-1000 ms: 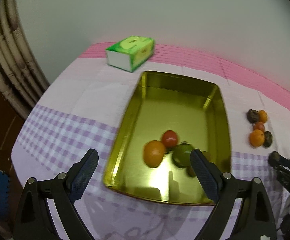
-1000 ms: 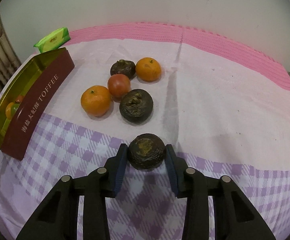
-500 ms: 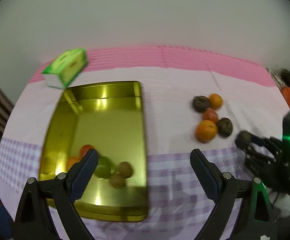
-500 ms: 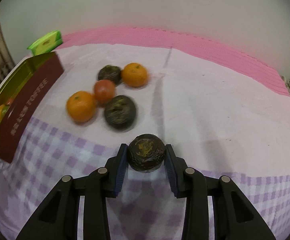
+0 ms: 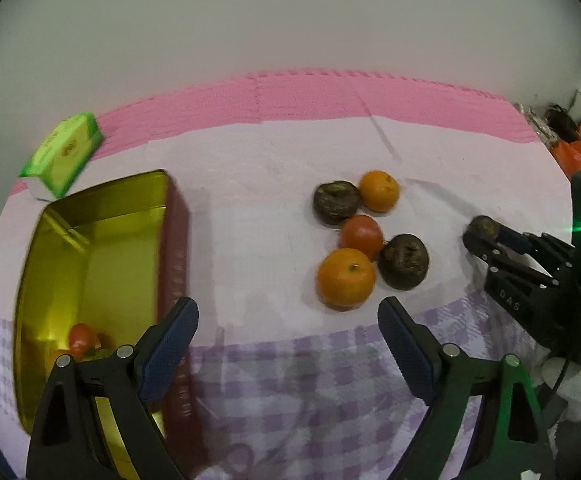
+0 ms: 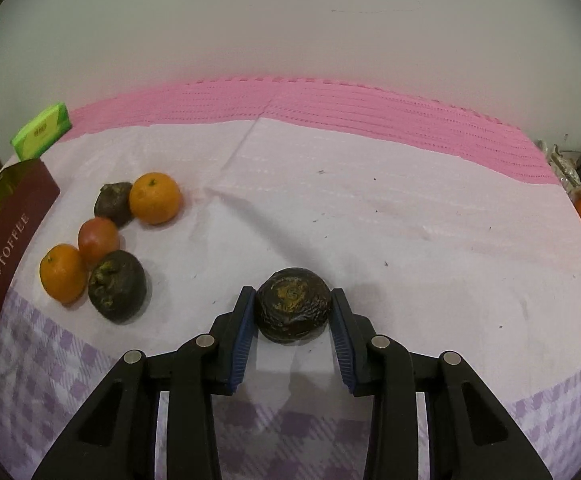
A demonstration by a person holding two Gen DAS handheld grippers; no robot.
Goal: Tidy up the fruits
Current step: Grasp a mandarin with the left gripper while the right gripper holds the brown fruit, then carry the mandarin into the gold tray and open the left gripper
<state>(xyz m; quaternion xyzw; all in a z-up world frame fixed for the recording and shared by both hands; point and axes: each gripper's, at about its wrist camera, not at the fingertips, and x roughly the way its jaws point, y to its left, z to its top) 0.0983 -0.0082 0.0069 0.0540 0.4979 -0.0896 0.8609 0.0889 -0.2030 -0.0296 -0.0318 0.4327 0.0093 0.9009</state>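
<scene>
My right gripper (image 6: pixel 291 300) is shut on a dark wrinkled fruit (image 6: pixel 292 310) just above the pale cloth; the left wrist view shows the same gripper (image 5: pixel 477 236) at the right. A loose cluster lies on the cloth: a near orange (image 5: pixel 346 278), a red tomato (image 5: pixel 361 237), a dark fruit (image 5: pixel 403 261), another dark fruit (image 5: pixel 336 202) and a far orange (image 5: pixel 379 191). My left gripper (image 5: pixel 286 316) hangs wide just short of the near orange, its jaws closing with nothing between them. The gold tin (image 5: pixel 90 248) at the left holds a red fruit (image 5: pixel 80 336) and others half hidden.
A green tissue box (image 5: pixel 64 156) sits behind the tin near the pink mat (image 5: pixel 330 96). In the right wrist view the tin's maroon side (image 6: pixel 10 240) stands at the far left. Orange bags (image 5: pixel 578 156) crowd the right table edge. A pale wall rises behind.
The left gripper has swung right from over the tin to face the fruit cluster. The right gripper has carried the dark fruit to the right, away from the cluster.
</scene>
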